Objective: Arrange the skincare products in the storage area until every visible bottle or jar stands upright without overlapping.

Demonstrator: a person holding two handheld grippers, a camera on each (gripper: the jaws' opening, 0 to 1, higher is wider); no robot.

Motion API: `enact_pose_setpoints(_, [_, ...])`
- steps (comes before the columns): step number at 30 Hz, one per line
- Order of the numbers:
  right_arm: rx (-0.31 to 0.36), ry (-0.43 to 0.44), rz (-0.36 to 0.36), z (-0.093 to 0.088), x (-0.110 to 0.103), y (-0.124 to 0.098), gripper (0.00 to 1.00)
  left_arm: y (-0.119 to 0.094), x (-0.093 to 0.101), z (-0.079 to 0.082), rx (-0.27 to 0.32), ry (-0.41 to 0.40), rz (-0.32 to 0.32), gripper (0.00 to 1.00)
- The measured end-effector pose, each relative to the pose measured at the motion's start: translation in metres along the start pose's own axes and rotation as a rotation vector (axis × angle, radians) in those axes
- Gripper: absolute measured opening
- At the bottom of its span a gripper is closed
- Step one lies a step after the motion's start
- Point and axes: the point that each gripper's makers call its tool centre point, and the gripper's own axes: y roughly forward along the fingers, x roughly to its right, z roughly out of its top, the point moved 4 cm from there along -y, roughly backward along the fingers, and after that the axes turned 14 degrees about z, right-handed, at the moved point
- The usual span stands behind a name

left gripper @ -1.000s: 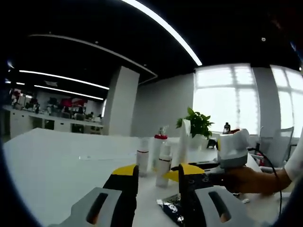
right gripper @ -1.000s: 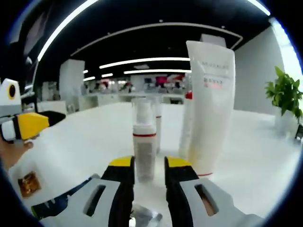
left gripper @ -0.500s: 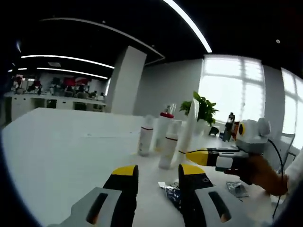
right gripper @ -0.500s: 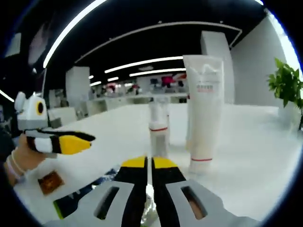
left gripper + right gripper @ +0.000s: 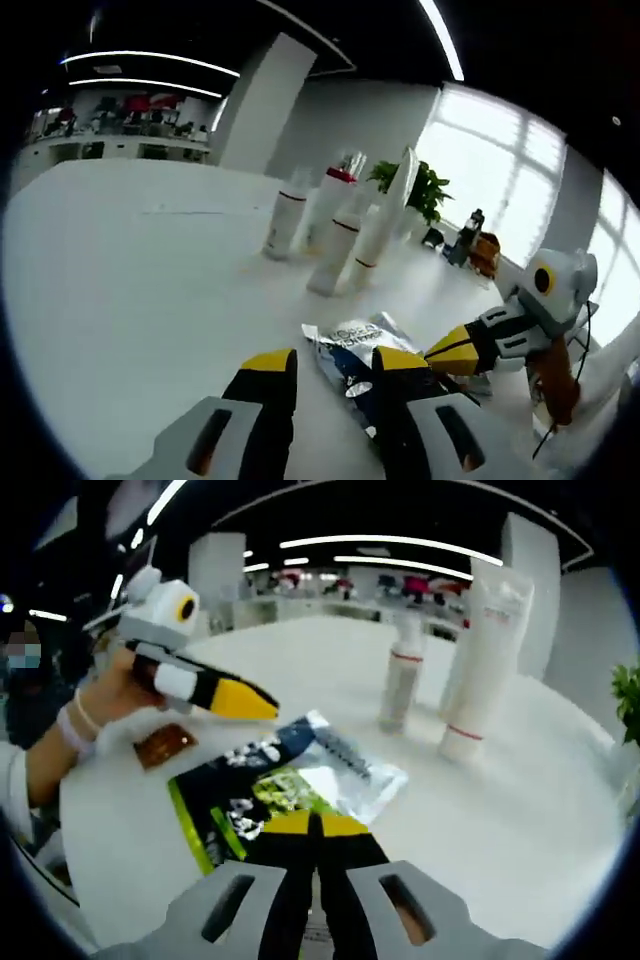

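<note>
On a white table (image 5: 120, 260) in an open-plan office with ceiling light strips, a window wall and a potted plant (image 5: 425, 190), four containers stand upright in a close group: three bottles (image 5: 283, 215) and one tall tube (image 5: 490, 660). One flat sachet (image 5: 290, 780) lies near the table's edge; a small brown packet (image 5: 165, 745) lies beside it. The left gripper (image 5: 332, 372) has its jaws apart, the sachet behind one jaw. The right gripper (image 5: 311, 825) has its jaws together, empty, over the sachet. The sachet's print is illegible.
</note>
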Motion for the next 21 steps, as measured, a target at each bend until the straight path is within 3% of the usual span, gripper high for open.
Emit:
enact_pose_setpoints(6, [0.045, 0.039, -0.019, 0.001, 0.003, 0.001, 0.0, 0.001, 0.005, -0.011, -0.102, -0.085, -0.068, 0.31])
enact_pose_setpoints(9, [0.123, 0.063, -0.028, 0.001, 0.005, 0.004, 0.0, 0.001, 0.008, -0.013, -0.107, -0.077, -0.072, 0.3])
enact_pose_setpoints(11, [0.164, 0.019, -0.043, 0.002, 0.005, 0.006, 0.0, 0.0, 0.011, -0.014, -0.119, -0.099, -0.096, 0.3])
enact_pose_setpoints(14, [0.156, 0.0, -0.067, 0.0, 0.001, 0.005, 0.0, 0.001, 0.01, -0.013, -0.121, -0.133, -0.093, 0.29])
enact_pose_setpoints(19, [0.16, 0.012, -0.067, 0.002, 0.001, 0.008, 0.0, -0.005, 0.022, -0.008, -0.139, -0.281, -0.21, 0.26])
enact_pose_setpoints(21, [0.169, 0.018, -0.063, 0.002, 0.0, 0.008, 0.0, -0.003, 0.021, -0.009, -0.137, -0.266, -0.194, 0.26])
